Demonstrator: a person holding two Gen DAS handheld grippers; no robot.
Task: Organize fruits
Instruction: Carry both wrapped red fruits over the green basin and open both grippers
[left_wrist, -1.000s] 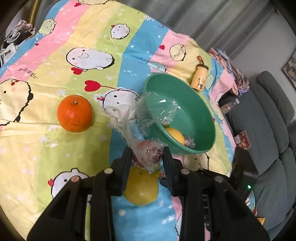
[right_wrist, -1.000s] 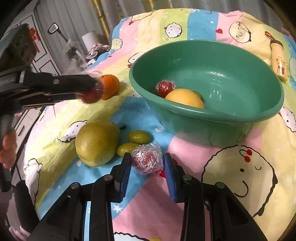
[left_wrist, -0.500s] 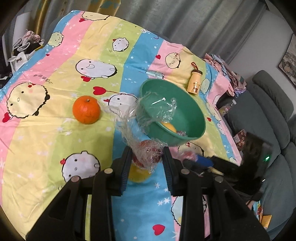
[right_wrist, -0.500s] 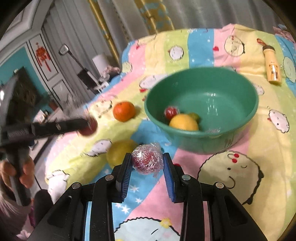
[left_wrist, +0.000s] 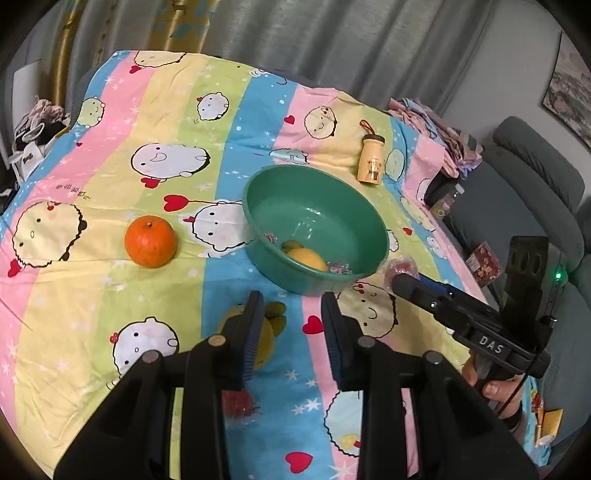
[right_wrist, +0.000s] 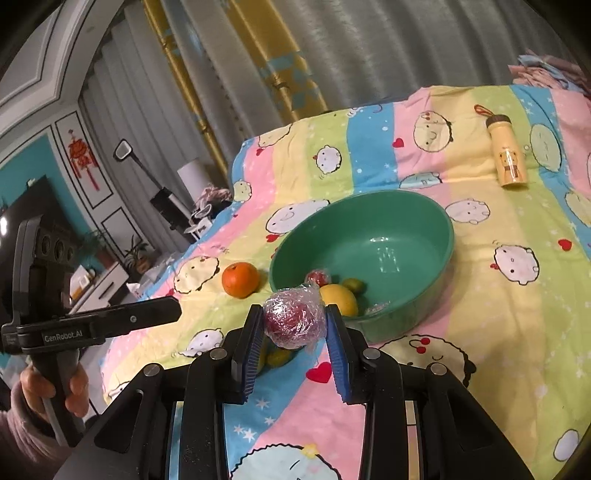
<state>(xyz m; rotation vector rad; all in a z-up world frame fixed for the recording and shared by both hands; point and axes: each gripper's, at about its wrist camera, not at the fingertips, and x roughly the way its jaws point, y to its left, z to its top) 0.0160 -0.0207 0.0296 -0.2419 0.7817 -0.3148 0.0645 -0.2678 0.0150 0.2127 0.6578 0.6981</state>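
Fruits: spread over a striped cartoon cloth (left_wrist: 92, 295), some on it and some in a green basin (left_wrist: 325, 214).
Basin contents: a yellow citrus (right_wrist: 338, 297), a small green fruit (right_wrist: 352, 284) and a film-wrapped red fruit (right_wrist: 318, 277), all against the near wall.
Pomelo (left_wrist: 266, 343): yellow-green, the largest fruit, on the cloth and half hidden behind the left gripper's finger.
Orange (left_wrist: 150, 240): bright and bare, alone on the cloth, well left of the basin.
Small green fruits (left_wrist: 275, 310): touching the pomelo on its basin side.
Held red fruit (right_wrist: 293, 319): round and dark red, in crinkled clear film.
Right gripper (right_wrist: 293, 314): jaws closed on the held red fruit, raised off the cloth, just short of the basin's near rim.
Left gripper (left_wrist: 291, 306): jaws narrowly apart and have just been closing, with nothing between them.
Red wrapped piece (left_wrist: 240, 406): visible low, through the left gripper's frame.
Bottle (left_wrist: 371, 162): yellow, lying beyond the basin.
Sofa (left_wrist: 535, 184): grey, beside the cloth's right edge.
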